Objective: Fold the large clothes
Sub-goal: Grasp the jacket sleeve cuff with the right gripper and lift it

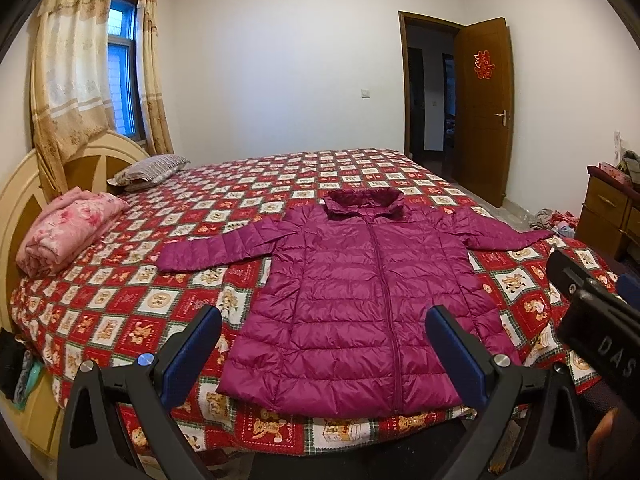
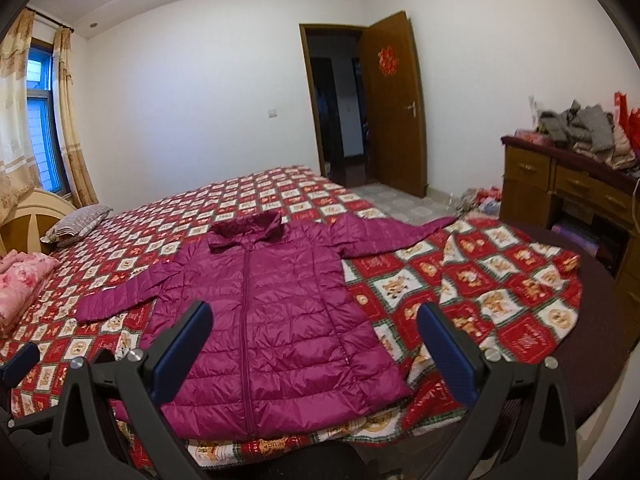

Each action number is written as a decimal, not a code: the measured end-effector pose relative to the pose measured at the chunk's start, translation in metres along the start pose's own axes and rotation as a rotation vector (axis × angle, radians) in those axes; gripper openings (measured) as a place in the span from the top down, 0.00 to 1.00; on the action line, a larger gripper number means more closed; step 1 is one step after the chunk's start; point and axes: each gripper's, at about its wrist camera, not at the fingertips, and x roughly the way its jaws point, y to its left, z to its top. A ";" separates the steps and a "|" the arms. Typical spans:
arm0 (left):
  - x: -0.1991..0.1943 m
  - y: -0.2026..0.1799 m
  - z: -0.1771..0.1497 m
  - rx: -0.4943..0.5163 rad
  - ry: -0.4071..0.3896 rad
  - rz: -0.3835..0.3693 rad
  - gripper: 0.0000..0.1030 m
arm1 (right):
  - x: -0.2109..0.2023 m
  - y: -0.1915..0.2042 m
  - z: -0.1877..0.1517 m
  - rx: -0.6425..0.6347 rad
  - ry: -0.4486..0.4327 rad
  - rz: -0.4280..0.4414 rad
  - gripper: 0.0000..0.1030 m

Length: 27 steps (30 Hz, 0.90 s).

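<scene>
Jacket (image 1: 360, 304) is the landmark in the left wrist view: one purple quilted puffer jacket, zipped, lying flat on its back on the bed (image 1: 120, 312), hem at the near edge, hood at the far end, both sleeves spread out sideways. The bed carries one red, white and green bear-patterned cover. Left of the jacket, near the headboard, lie one folded pink floral quilt (image 1: 68, 236) and, farther back, one striped pillow (image 1: 150, 170). Beyond the jacket stands one open brown door (image 1: 482, 108) with one red paper cutout of a Chinese character on it. The left hand-held gripper (image 1: 324, 348) hangs above the jacket's hem with its two blue-padded fingers wide apart and nothing between them. To the right of the jacket, part of the other tool shows, marked with the letters "DAS".

In the right wrist view the same jacket (image 2: 272, 320) lies on the bed (image 2: 500, 300), its right sleeve reaching the bed's far side edge. The right hand-held gripper (image 2: 314, 344) hovers over the jacket's lower half, its two fingers spread apart and gripping nothing. Right of the jacket, past the bed, stands one wooden counter (image 2: 560, 188) with drawers, carrying a heap of grey and red clothes. Left of the jacket are the pink quilt (image 2: 22, 284) and the pillow (image 2: 78, 220). Beyond it is the door (image 2: 394, 104).
</scene>
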 end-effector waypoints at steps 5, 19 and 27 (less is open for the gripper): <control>0.042 0.012 -0.001 -0.023 0.039 -0.005 0.01 | 0.053 0.000 -0.007 -0.047 0.093 0.010 0.00; 0.182 0.047 0.035 -0.096 0.190 -0.064 0.01 | 0.180 -0.093 0.040 0.051 0.179 -0.152 0.01; 0.291 0.067 0.067 -0.149 0.268 0.002 0.01 | 0.283 -0.197 0.087 0.125 0.220 -0.357 0.04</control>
